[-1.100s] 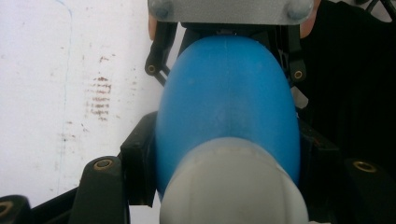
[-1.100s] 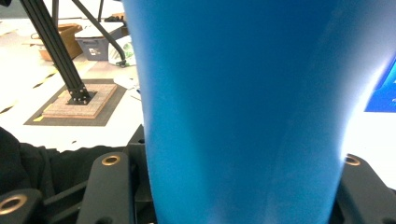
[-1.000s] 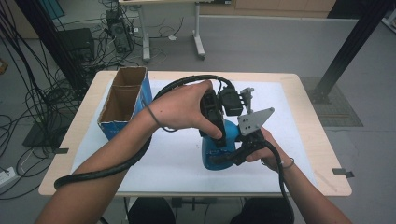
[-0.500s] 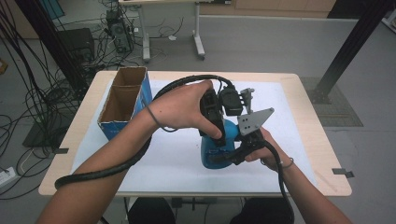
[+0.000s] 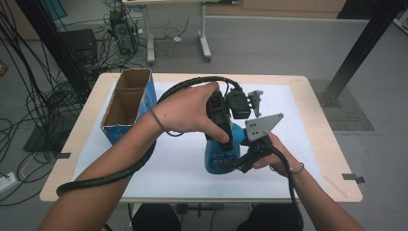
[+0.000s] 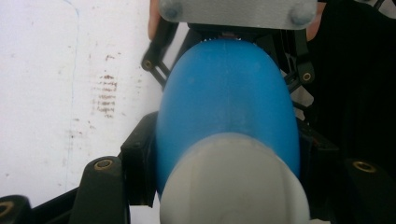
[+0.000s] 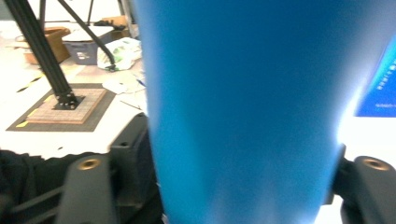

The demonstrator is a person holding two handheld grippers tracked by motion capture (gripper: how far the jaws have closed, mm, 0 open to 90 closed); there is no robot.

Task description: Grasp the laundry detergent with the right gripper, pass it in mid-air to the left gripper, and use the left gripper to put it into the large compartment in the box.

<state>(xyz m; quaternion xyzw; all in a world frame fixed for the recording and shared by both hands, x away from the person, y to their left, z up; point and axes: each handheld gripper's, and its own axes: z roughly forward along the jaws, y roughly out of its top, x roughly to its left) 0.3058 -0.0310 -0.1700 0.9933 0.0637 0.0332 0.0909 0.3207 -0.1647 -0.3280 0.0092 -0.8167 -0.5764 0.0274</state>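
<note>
A blue bottle (image 5: 219, 156) with a white cap (image 6: 233, 182) stands upright on the white mat (image 5: 168, 168). My left gripper (image 5: 227, 131) comes down from above and is shut on the bottle's (image 6: 226, 102) shoulder just under the cap, jaws on both sides. My right gripper (image 5: 240, 155) reaches in level from the right, its grey plate (image 5: 262, 126) on top. Its jaws have just been opening, with the bottle's body (image 7: 243, 93) between them and the pads (image 7: 135, 154) still lying against its sides.
An open cardboard box (image 5: 127, 103) with a blue side stands at the table's left rear. A thick black cable (image 5: 110, 175) trails from the left gripper along the forearm. The wooden table edge (image 5: 332, 163) runs close on the right.
</note>
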